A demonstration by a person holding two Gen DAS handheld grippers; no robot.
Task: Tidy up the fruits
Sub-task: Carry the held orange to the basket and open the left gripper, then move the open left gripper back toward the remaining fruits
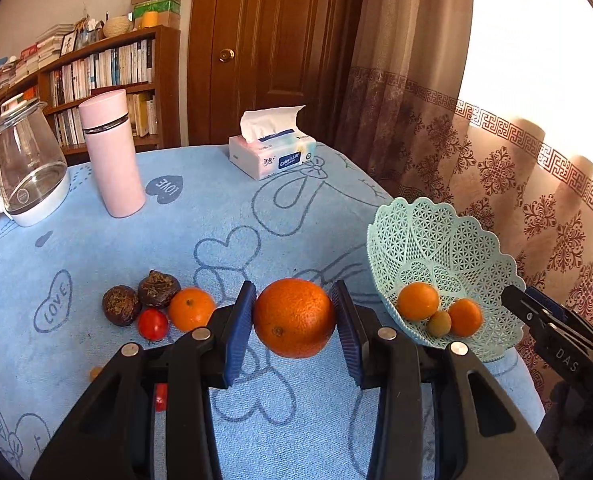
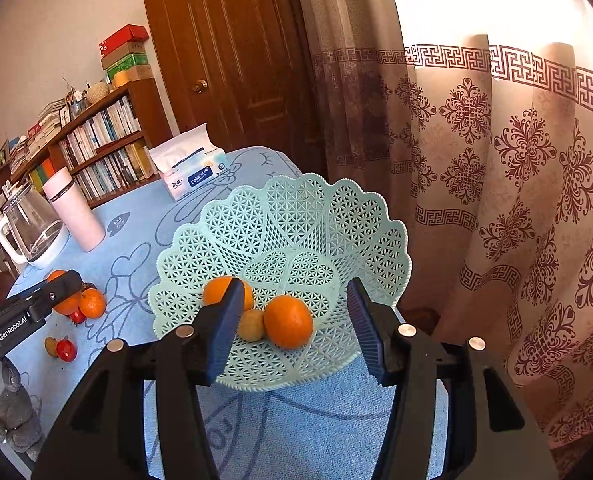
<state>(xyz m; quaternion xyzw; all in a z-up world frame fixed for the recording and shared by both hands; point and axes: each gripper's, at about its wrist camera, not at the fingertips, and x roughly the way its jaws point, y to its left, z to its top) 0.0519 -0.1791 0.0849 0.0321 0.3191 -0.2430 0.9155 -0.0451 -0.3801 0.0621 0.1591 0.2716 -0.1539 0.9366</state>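
My left gripper (image 1: 293,305) is shut on a large orange (image 1: 294,318) and holds it above the blue tablecloth, left of the pale green lattice basket (image 1: 416,216). The basket (image 2: 296,184) holds two small oranges (image 2: 288,322) (image 2: 220,290) and a small yellow-green fruit (image 2: 251,325). My right gripper (image 2: 296,286) hangs open over the basket's near side, and its pads touch no fruit. On the cloth to the left lie two dark brown fruits (image 1: 121,305), a small orange (image 1: 191,308) and a red tomato (image 1: 152,323). Another red fruit (image 1: 160,396) is half hidden by my left gripper.
A glass kettle (image 1: 24,172), a pink flask (image 1: 112,152) and a tissue box (image 1: 272,152) stand along the far side of the table. The basket sits near the table's right edge, next to a patterned curtain (image 2: 516,200). A bookcase (image 1: 108,68) and a door stand behind.
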